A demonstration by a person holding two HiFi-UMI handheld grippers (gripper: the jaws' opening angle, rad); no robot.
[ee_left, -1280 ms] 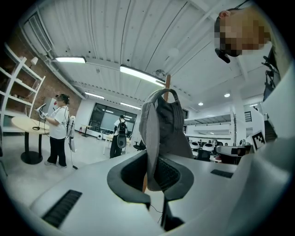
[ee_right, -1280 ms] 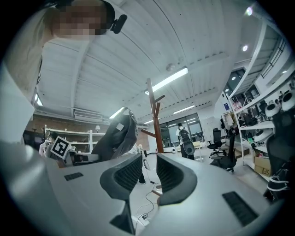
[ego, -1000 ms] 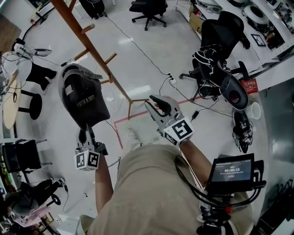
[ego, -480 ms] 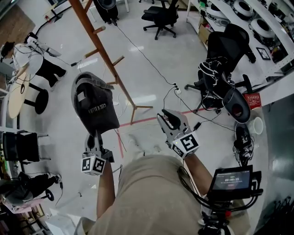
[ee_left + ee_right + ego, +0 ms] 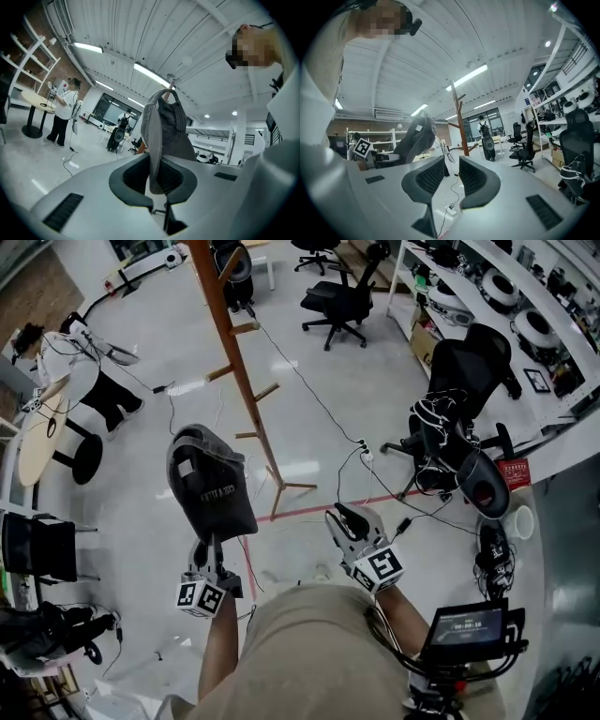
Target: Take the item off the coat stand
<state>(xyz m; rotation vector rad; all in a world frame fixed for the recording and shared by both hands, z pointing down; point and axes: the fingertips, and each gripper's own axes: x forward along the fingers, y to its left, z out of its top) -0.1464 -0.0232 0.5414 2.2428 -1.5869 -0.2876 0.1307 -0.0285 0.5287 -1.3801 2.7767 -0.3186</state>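
Observation:
A dark grey cap [image 5: 214, 484] hangs clear of the wooden coat stand [image 5: 239, 381], a little to its left. My left gripper [image 5: 208, 545] is shut on the cap's lower edge, and the cloth [image 5: 168, 126] rises between the pads of the left gripper [image 5: 158, 176]. My right gripper [image 5: 349, 521] is to the right of the stand's foot, open with nothing in it. In the right gripper view a gap shows between the pads of the right gripper [image 5: 449, 176], with the cap [image 5: 416, 136] off to the left and the stand [image 5: 461, 122] behind.
Office chairs [image 5: 342, 301] stand beyond the coat stand, and another chair draped with cables [image 5: 450, 427] is at the right. A cable with a power strip [image 5: 366, 454] and red tape [image 5: 309, 507] lie on the floor. A person [image 5: 89, 367] stands by a round table at left.
Both grippers have drawn back toward the body and sunk a little. The cap stays in the left gripper and now hangs farther from the stand's pegs.

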